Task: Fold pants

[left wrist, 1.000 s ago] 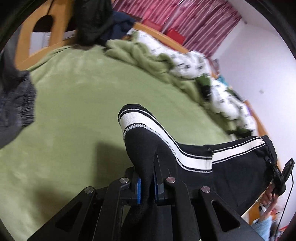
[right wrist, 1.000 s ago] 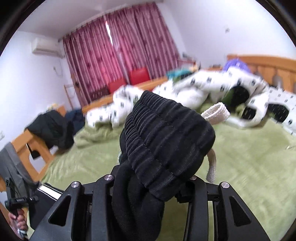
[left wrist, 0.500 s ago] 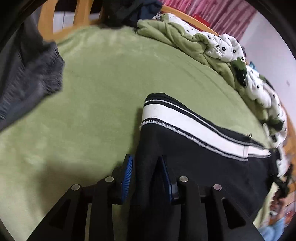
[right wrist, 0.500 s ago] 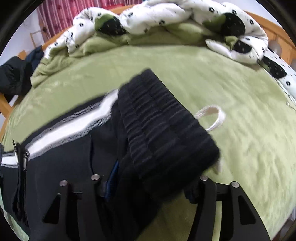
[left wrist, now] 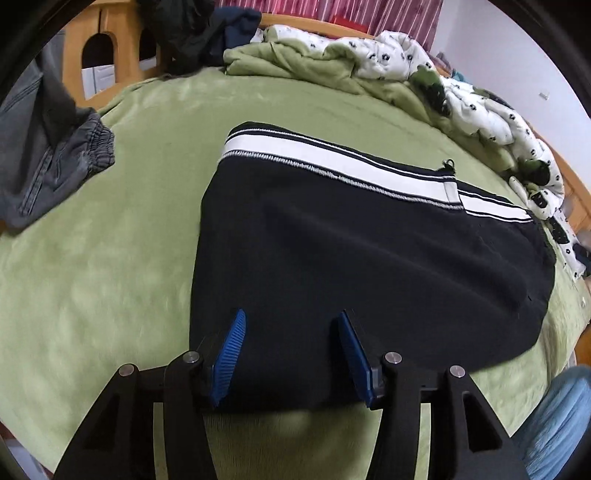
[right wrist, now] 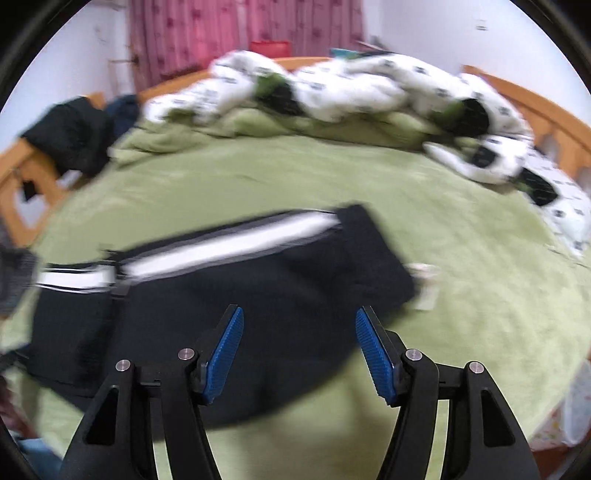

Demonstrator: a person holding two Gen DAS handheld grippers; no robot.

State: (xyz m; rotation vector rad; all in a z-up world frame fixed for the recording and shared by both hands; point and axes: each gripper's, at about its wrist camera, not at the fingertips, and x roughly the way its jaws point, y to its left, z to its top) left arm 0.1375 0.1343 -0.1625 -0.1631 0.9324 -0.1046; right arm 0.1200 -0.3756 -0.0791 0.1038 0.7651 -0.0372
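The pants (left wrist: 369,251), black with a white side stripe, lie folded and mostly flat on the green bed cover (left wrist: 110,258), near its front edge, with the stripe along the far side. The left gripper (left wrist: 291,354) is above the near edge of the cloth; its jaws are opening and its blue pads (left wrist: 227,354) are apart, pressing on nothing. The right gripper (right wrist: 299,354) is the same: its jaws are opening, with black cloth below them but not pinched, at the end with the ribbed waistband (right wrist: 373,254).

What may go wrong, I think: the fold is loose, so a fingertip that drags over the cloth when it moves away can pull the top layer and open the fold. The near edge lies close to the front edge of the bed, so a pull toward the person could slide the pants off.

A grey garment (left wrist: 48,162) lies near the left edge of the bed, well apart from the pants. A crumpled spotted quilt (left wrist: 480,107) runs along the far side, and dark clothes (left wrist: 192,33) hang at the far left corner. Nothing lies between the grippers and the pants. The right view is blurred, so small details there are not sure.
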